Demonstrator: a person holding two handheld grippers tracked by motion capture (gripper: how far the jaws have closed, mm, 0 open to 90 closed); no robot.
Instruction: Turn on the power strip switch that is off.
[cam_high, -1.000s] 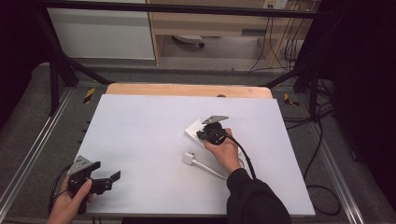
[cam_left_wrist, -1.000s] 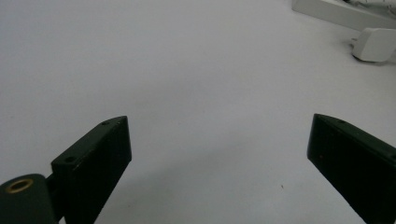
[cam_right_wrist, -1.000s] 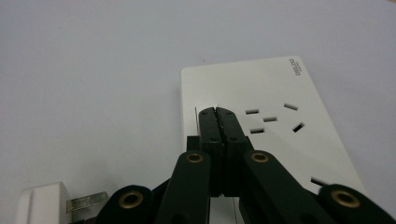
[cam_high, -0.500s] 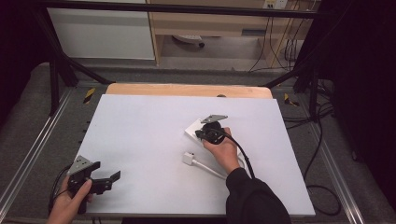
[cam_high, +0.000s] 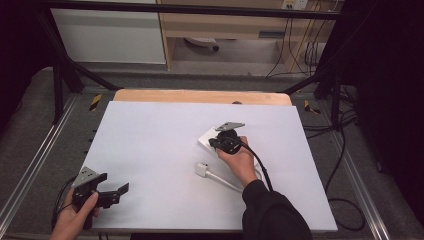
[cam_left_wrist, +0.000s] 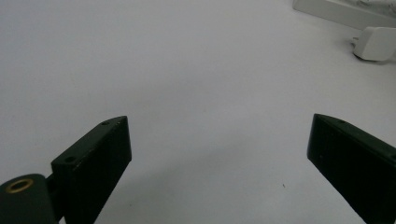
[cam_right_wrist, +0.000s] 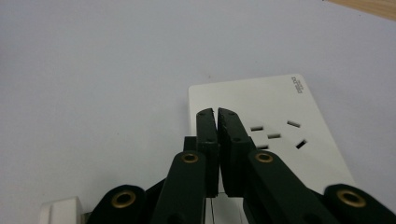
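A white power strip (cam_high: 206, 138) lies right of the table's middle, its socket holes (cam_right_wrist: 275, 135) plain in the right gripper view. My right gripper (cam_high: 219, 142) is held over its near-left part, jaws shut with nothing seen between them, tips (cam_right_wrist: 217, 112) above the strip's white face (cam_right_wrist: 280, 102). A white plug (cam_high: 201, 169) with its white cable lies on the mat just in front of the strip, also showing as plug (cam_right_wrist: 60, 210) and plug (cam_left_wrist: 377, 43). My left gripper (cam_high: 112, 191) rests at the near left, jaws wide open (cam_left_wrist: 219, 120) over bare mat.
A white mat (cam_high: 160, 150) covers the table, with a wooden edge (cam_high: 200, 96) at the back. Black frame posts (cam_high: 60, 75) and metal rails (cam_high: 30, 170) flank the table. Cables lie on the floor (cam_high: 345, 150) to the right.
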